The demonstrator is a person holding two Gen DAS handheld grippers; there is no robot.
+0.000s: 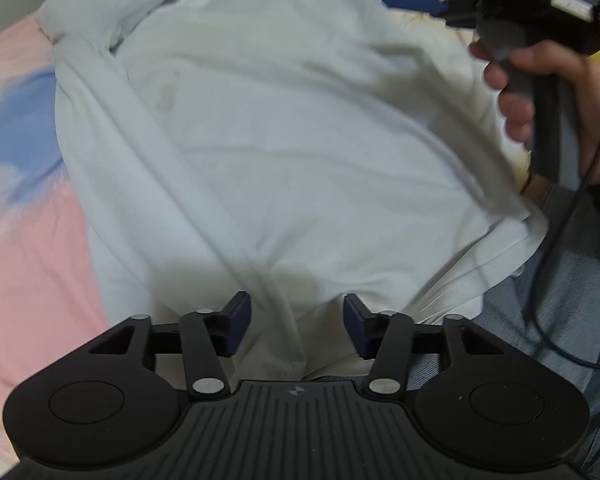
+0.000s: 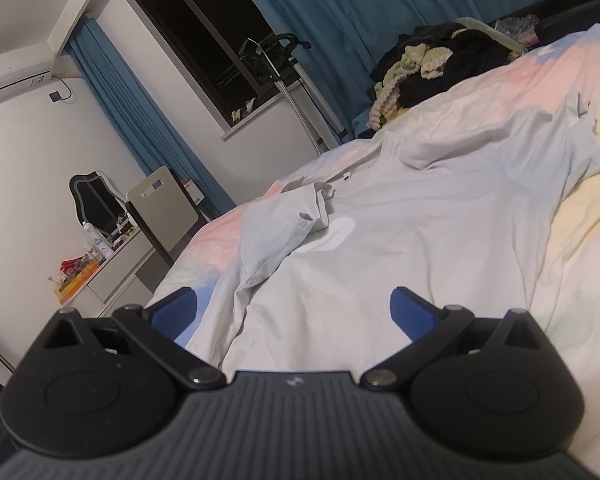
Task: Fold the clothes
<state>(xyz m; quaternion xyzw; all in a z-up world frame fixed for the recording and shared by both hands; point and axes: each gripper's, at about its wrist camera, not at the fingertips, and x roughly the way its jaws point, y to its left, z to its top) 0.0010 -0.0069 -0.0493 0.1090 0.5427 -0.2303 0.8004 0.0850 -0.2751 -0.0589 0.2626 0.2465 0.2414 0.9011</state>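
Observation:
A pale white shirt (image 1: pixel 280 140) lies spread on the bed with its left side folded inward in a long ridge. My left gripper (image 1: pixel 298 322) points down over its near hem. It is open, and the ridge of cloth runs between its blue pads without touching them. In the right wrist view the shirt (image 2: pixel 400 232) stretches away, with the collar at the far end and a crumpled sleeve at the left. My right gripper (image 2: pixel 296 312) hovers open above the shirt and holds nothing. A hand (image 1: pixel 540 80) carries it at the upper right of the left wrist view.
The bedsheet (image 1: pixel 20 240) is pastel pink, blue and yellow. A heap of dark clothes and a knitted piece (image 2: pixel 428 64) sits at the far end of the bed. A chair (image 2: pixel 164 212) and a cluttered desk (image 2: pixel 100 272) stand on the left. A jeans-clad leg (image 1: pixel 560 300) and a cable are at the right.

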